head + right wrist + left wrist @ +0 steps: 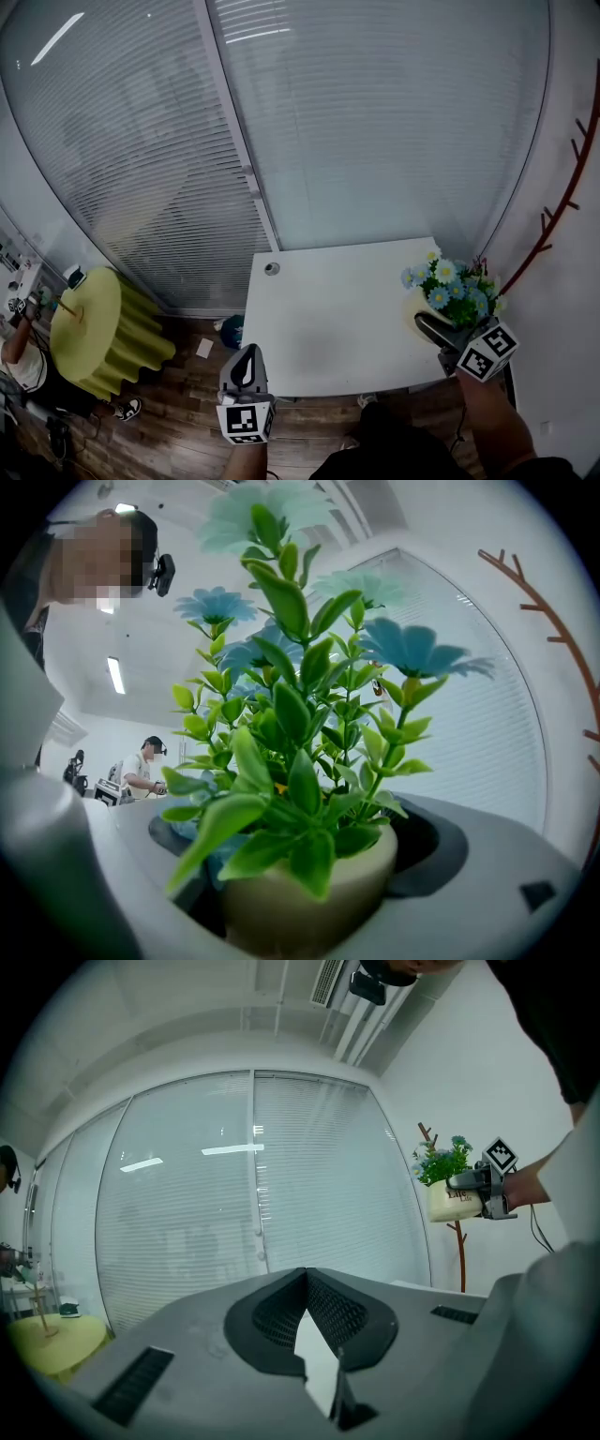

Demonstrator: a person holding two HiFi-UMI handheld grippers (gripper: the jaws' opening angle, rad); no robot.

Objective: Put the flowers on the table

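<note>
Two grippers in frame. Left gripper (247, 354) is nearest, off the near edge of the white table (328, 319) and over the wood floor (178, 412). Its jaws are closed tip to tip with nothing between them. Right gripper (429, 325) is at the table's near right corner, jaws clamped on both sides of a cream pot (309, 907). The pot holds the flowers (455, 286), blue blooms and green leaves, upright. It sits over the table's right edge; can't tell if its base touches the top. Small round grommet (272, 269) at the table's far left corner. Yellow-green round table (94, 323) further left. Beyond: glass wall with blinds (375, 122), and a brown branch-shaped rack (562, 202) on the right.
</note>
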